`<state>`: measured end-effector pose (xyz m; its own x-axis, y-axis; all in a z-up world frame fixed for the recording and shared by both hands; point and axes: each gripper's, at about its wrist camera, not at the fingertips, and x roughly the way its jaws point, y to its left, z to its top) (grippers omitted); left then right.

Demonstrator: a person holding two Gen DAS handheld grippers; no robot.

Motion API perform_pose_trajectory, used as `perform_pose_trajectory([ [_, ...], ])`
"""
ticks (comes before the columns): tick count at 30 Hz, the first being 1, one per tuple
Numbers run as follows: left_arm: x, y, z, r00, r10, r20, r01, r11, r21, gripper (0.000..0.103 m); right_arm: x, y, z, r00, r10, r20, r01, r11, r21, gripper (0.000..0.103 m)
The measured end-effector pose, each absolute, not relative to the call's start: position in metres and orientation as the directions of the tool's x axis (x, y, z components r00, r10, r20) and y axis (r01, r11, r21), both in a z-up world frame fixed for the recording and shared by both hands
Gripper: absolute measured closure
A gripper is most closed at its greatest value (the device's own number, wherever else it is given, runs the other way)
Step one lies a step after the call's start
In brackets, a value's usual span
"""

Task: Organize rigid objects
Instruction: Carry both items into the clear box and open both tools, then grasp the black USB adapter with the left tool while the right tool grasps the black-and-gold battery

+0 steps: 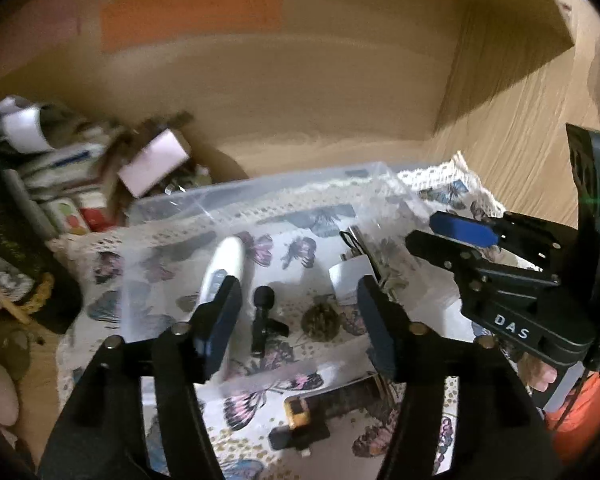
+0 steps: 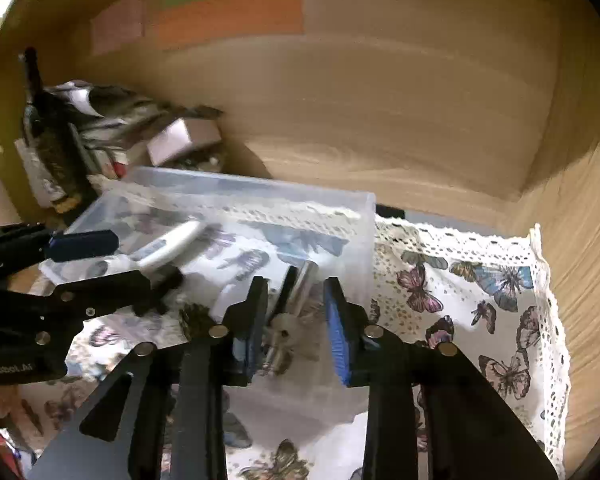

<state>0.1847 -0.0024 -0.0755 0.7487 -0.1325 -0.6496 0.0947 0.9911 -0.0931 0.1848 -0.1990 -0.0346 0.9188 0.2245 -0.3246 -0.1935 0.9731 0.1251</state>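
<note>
A clear plastic bin (image 1: 260, 196) stands on a butterfly-print cloth (image 2: 480, 300). Inside it lie a white pen-shaped device (image 1: 224, 264), a small black clip microphone (image 1: 262, 316), a dark pinecone-like ball (image 1: 322, 320), a white card (image 1: 352, 276) and a set of keys (image 2: 284, 332). My left gripper (image 1: 300, 304) is open above the microphone and the ball. My right gripper (image 2: 296, 308) is open over the keys and the bin's right end; it also shows in the left wrist view (image 1: 452, 236). A black and yellow tool (image 1: 304, 420) lies near the bin's front.
A pile of boxes, papers and packets (image 1: 80, 176) sits at the back left, against the wooden wall (image 1: 300, 100). A wooden side panel (image 2: 580, 280) stands close on the right of the cloth. Coloured paper notes (image 2: 228, 12) hang on the wall.
</note>
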Motion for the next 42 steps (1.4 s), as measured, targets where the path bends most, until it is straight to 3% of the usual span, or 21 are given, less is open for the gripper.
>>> perform_pose_trajectory([
  [5, 0.153, 0.012, -0.065, 0.787, -0.089, -0.610, 0.060, 0.996, -0.068, 0.025, 0.157, -0.186, -0.031, 0.924, 0.258, -0.281, -0.241, 0.966, 0.092, 0.068],
  [11, 0.119, 0.031, -0.072, 0.788, -0.036, -0.614, 0.016, 0.999, -0.039, 0.019, 0.134, -0.160, -0.045, 0.897, 0.333, -0.290, -0.328, 0.942, 0.067, 0.063],
  [15, 0.104, 0.038, -0.088, 0.763, -0.024, -0.646, 0.008, 1.000, -0.027, 0.019, 0.137, -0.139, -0.061, 0.861, 0.376, -0.342, -0.380, 0.923, 0.056, 0.057],
  [25, 0.094, 0.034, -0.132, 0.671, -0.056, -0.739, 0.037, 0.998, -0.042, 0.019, 0.185, -0.099, -0.099, 0.750, 0.375, -0.545, -0.440, 0.898, 0.012, 0.058],
  [28, 0.099, 0.025, -0.140, 0.649, -0.081, -0.757, 0.060, 0.997, -0.056, 0.020, 0.181, -0.098, -0.100, 0.749, 0.388, -0.537, -0.457, 0.889, 0.005, 0.069],
  [32, 0.107, 0.012, -0.145, 0.623, -0.115, -0.773, 0.092, 0.993, -0.074, 0.026, 0.163, -0.100, -0.101, 0.778, 0.364, -0.512, -0.443, 0.896, -0.035, 0.083],
  [40, 0.130, -0.014, -0.157, 0.578, -0.113, -0.808, 0.123, 0.991, -0.051, 0.038, 0.139, -0.134, -0.102, 0.814, 0.347, -0.465, -0.385, 0.923, 0.014, 0.083],
  [42, 0.133, -0.019, -0.157, 0.588, -0.087, -0.804, 0.125, 0.992, -0.016, 0.051, 0.134, -0.144, -0.102, 0.823, 0.345, -0.450, -0.371, 0.928, 0.033, 0.083],
])
